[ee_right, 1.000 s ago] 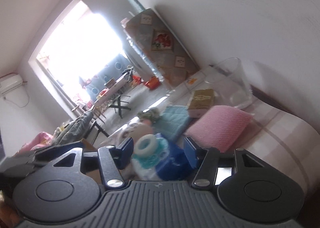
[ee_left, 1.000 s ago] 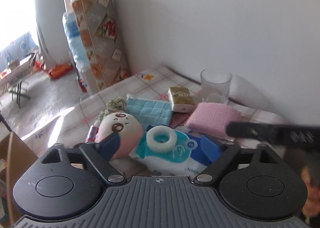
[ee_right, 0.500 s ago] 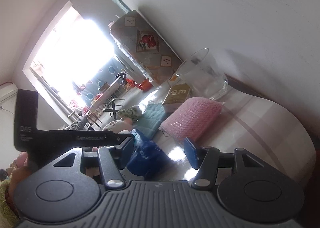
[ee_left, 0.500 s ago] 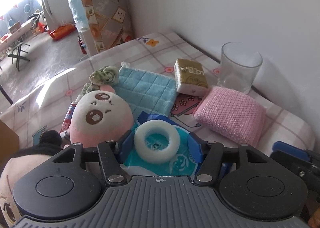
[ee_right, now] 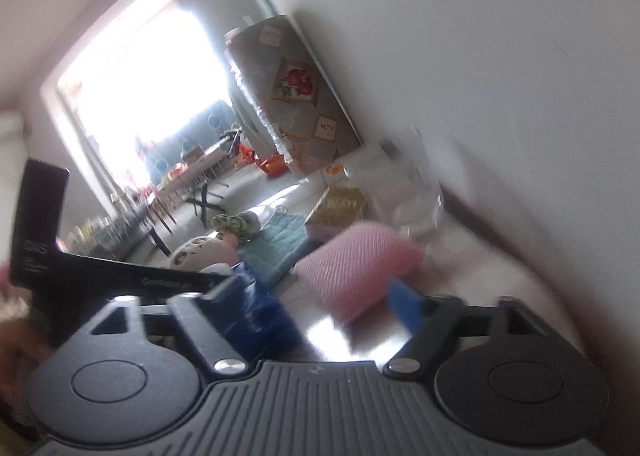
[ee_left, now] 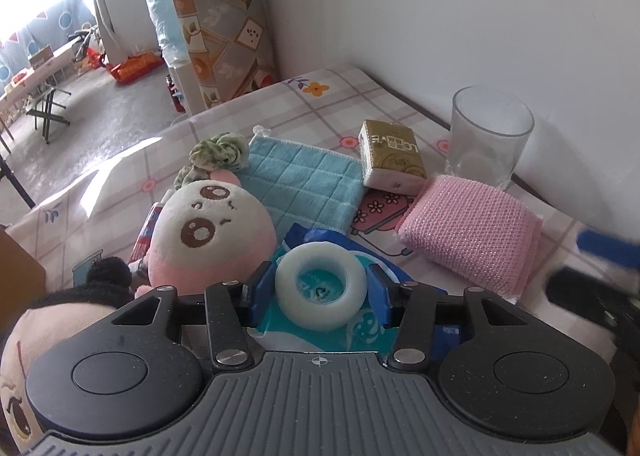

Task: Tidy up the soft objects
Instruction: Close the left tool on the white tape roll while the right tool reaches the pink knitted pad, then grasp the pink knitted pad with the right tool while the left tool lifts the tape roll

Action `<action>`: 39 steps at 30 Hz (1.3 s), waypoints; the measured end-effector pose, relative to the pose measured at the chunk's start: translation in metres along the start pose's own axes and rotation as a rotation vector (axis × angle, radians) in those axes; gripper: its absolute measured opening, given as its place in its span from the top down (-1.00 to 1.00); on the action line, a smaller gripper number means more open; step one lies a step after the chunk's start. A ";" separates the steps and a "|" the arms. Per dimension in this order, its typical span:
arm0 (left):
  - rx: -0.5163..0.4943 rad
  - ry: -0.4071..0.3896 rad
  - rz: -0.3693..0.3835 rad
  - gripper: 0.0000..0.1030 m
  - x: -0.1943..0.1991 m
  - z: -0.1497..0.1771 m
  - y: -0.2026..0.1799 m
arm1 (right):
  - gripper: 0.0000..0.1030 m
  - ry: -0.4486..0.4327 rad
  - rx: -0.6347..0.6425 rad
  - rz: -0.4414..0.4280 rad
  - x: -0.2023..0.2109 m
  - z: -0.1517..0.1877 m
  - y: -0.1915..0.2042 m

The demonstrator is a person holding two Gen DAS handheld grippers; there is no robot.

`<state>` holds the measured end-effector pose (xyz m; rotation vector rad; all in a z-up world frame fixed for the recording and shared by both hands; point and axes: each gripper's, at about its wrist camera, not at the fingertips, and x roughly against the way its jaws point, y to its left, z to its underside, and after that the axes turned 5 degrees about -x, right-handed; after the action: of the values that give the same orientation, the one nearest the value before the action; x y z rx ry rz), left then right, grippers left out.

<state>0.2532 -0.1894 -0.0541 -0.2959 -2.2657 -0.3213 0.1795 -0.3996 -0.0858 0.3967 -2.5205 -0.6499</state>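
Left gripper [ee_left: 320,292] closing around white ring [ee_left: 321,288] lying on the blue wet-wipes pack [ee_left: 320,330]; pads apparently not yet touching. Advice: squeeze gently and centred, lift straight, spare the plush toy [ee_left: 210,232]. Right gripper [ee_right: 320,296] opening, empty, near pink sponge [ee_right: 352,268].

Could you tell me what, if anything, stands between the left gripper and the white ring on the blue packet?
Nothing visible does. The white ring already lies between the fingers of the left gripper, whose jaws are closing around it; it rests on the blue packet. The plush toy sits off to the side.
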 end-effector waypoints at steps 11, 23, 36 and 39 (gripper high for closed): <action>0.017 -0.022 0.041 0.07 0.012 0.004 0.006 | -0.88 0.190 0.317 0.144 -0.084 -0.029 0.007; 0.054 -0.079 0.103 0.07 0.038 0.010 0.013 | -0.79 0.348 0.214 0.130 -0.060 -0.033 0.010; 0.134 -0.179 0.147 0.07 0.097 0.026 0.039 | 0.18 0.437 0.249 0.181 -0.078 -0.036 0.014; 0.161 -0.203 0.146 0.07 0.114 0.034 0.049 | 0.24 0.437 0.177 0.168 -0.065 -0.039 0.008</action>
<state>0.1717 -0.1197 0.0169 -0.4232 -2.4349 -0.0325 0.2532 -0.3819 -0.0778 0.3407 -2.1659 -0.2418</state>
